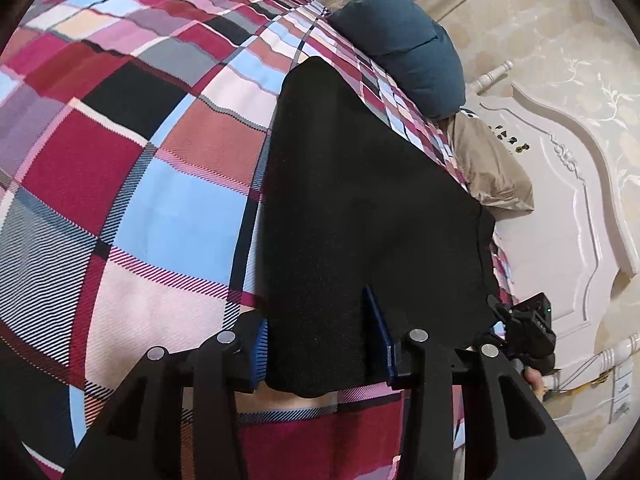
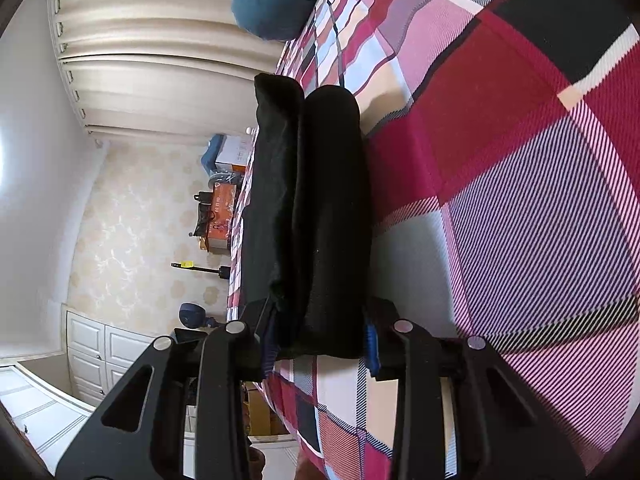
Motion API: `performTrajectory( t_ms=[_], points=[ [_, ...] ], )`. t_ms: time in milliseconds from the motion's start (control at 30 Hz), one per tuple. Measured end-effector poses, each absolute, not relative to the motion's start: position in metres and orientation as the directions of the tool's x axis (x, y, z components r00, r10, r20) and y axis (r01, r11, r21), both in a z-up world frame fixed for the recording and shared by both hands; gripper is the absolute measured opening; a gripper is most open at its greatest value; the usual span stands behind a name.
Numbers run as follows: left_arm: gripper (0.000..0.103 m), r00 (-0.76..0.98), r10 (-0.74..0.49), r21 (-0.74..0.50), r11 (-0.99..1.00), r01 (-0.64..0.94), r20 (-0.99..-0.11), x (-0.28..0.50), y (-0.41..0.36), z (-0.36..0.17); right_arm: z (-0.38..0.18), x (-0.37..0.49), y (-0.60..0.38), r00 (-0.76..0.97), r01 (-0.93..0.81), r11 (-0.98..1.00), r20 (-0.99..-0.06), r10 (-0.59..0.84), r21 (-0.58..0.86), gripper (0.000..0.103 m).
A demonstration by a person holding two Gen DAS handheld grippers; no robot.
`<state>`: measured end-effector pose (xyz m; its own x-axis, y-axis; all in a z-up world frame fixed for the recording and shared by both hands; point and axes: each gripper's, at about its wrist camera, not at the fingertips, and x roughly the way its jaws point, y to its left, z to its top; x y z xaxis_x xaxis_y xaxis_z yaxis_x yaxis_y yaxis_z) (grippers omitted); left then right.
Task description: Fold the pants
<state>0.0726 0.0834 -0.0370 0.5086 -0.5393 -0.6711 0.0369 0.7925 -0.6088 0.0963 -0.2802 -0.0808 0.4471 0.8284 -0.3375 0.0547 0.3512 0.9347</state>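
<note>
The black pants (image 1: 360, 200) lie folded on a plaid bedspread (image 1: 140, 160). My left gripper (image 1: 320, 344) has its blue-padded fingers (image 1: 378, 332) on either side of the near edge of the pants and grips the cloth. In the right wrist view the pants (image 2: 312, 216) show as a thick folded bundle seen edge-on. My right gripper (image 2: 320, 344) clamps the near end of that bundle between its blue pads (image 2: 371, 346). The right gripper also shows in the left wrist view (image 1: 524, 328) at the right edge of the pants.
A blue pillow (image 1: 404, 48) and a beige pillow (image 1: 492, 168) lie at the head of the bed by the white headboard (image 1: 560, 200). In the right wrist view, curtains (image 2: 152, 60), boxes (image 2: 220, 208) and white cabinets (image 2: 96, 356) stand beyond the bed's edge.
</note>
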Motion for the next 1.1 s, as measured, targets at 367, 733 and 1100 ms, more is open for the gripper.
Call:
performTrajectory(
  t_ms=[367, 733, 1100],
  points=[
    [0.042, 0.508, -0.533, -0.603, 0.797, 0.034, -0.676, 0.0727, 0.0832, -0.0361, -0.0792, 0.0957, -0.2791, 0.447, 0.053, 0.355, -0.340, 0.827, 0.933, 0.032],
    [0.041, 0.506, -0.535, -0.605, 0.796, 0.032, -0.677, 0.0715, 0.0832, -0.0357, -0.0769, 0.0963, -0.2784, 0.446, 0.053, 0.361, -0.346, 0.826, 0.931, 0.032],
    [0.041, 0.502, -0.540, -0.611, 0.791, 0.029, -0.676, 0.0698, 0.0838, -0.0362, -0.0775, 0.0960, -0.2800, 0.443, 0.053, 0.362, -0.347, 0.827, 0.931, 0.032]
  ],
)
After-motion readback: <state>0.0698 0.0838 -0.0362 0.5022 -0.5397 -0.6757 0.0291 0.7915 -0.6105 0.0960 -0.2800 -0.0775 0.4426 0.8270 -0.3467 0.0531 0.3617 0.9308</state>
